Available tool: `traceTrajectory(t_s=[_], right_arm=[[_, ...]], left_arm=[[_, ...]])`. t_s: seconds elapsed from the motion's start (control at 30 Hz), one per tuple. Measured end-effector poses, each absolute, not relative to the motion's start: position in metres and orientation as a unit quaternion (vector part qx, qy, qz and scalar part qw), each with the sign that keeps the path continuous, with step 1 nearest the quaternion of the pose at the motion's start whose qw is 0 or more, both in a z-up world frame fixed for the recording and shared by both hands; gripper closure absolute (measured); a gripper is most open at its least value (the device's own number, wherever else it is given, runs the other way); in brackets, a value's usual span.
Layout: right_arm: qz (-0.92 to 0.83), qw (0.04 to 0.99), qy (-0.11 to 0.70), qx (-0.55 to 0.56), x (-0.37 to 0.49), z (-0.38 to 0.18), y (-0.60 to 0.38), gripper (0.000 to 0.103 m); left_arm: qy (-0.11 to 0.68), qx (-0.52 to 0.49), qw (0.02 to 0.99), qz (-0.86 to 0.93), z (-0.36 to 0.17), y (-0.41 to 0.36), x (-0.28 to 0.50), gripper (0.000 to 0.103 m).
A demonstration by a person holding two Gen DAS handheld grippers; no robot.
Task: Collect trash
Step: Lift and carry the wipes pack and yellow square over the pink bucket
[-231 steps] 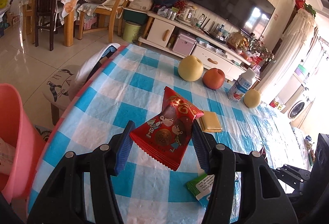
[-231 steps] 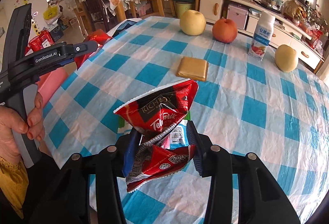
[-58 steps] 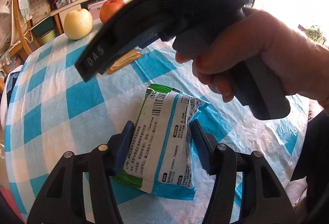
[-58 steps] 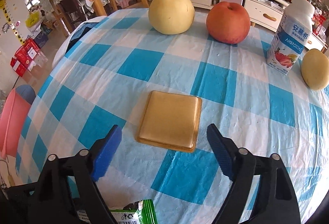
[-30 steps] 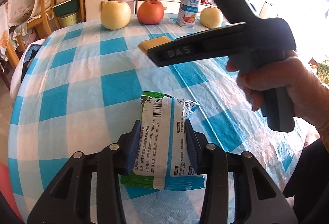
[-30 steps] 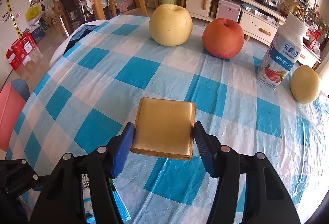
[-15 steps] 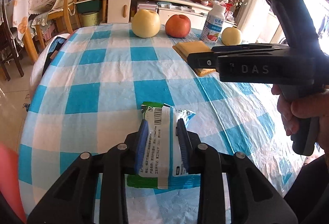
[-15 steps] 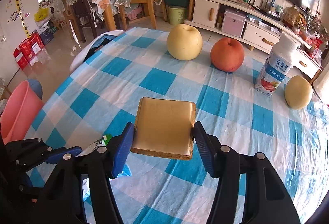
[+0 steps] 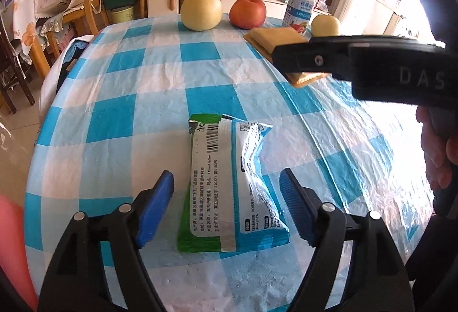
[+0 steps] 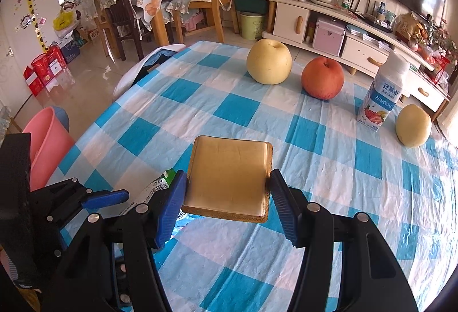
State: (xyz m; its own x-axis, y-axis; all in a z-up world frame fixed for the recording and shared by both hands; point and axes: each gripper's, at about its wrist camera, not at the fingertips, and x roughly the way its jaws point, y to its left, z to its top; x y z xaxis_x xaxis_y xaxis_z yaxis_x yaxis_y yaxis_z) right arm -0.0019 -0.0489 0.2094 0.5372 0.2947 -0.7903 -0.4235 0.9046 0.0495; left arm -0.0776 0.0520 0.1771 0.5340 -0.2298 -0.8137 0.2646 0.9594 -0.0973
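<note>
A white, green and blue wet-wipe packet (image 9: pixel 229 183) is seen lying flat on the blue-and-white checked tablecloth (image 9: pixel 160 82), its barcode end pointing away from the camera. It lies between the two blue-padded fingers (image 9: pixel 156 207) of the left gripper (image 9: pixel 229 203), which are spread wide; a gap is visible on each side, so the packet is not touched by either pad. A flat golden square packet (image 10: pixel 229 177) is clamped between the pads of the right gripper (image 10: pixel 227 197), with both fingers pressed against its side edges and the packet held level above the cloth. In the left wrist view the same golden packet (image 9: pixel 274 38) is seen beyond and to the right of the open fingers, partly covered by the black body of the right gripper, and the person's right hand (image 9: pixel 438 151) is visible at the right edge. Beyond the fingertips, a yellow pear (image 10: pixel 269 61) and a red apple (image 10: pixel 322 77) are set side by side, close together. Further to the right a white yogurt bottle (image 10: pixel 383 91) stands upright, with a smaller yellow fruit (image 10: pixel 413 125) just beside it. To the left of the right gripper's fingers, past the table edge, a pink bin (image 10: pixel 43 140) is seen on the floor, and the left gripper's blue pad (image 10: pixel 106 197) shows below it.
</note>
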Motion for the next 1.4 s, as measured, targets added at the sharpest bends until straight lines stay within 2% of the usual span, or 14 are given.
traceTrajectory(t_s=[0.13,0.23,0.43,0.97,1.4], right_arm=[[0.206,0.873,0.435,-0.074,-0.003,0.21,-0.049,0.043],[0.206,0.873,0.435,-0.075,-0.004,0.21,-0.048,0.043],[0.21,0.874,0.431,-0.077,-0.008,0.211,-0.047,0.043],[0.235,0.879,0.406,-0.087,-0.025,0.231,-0.024,0.043],[0.281,0.878,0.375,-0.1,-0.045,0.256,0.026,0.043]], left_arm=[[0.464,0.042,0.875,-0.13,0.172,0.046,-0.075,0.027],[0.459,0.016,0.88,-0.121,0.175,0.055,-0.072,0.052],[0.45,-0.011,0.887,-0.104,0.179,0.062,-0.073,0.065],[0.396,-0.09,0.912,-0.047,0.209,0.111,-0.088,0.068],[0.304,-0.165,0.932,0.107,0.242,0.198,-0.115,0.068]])
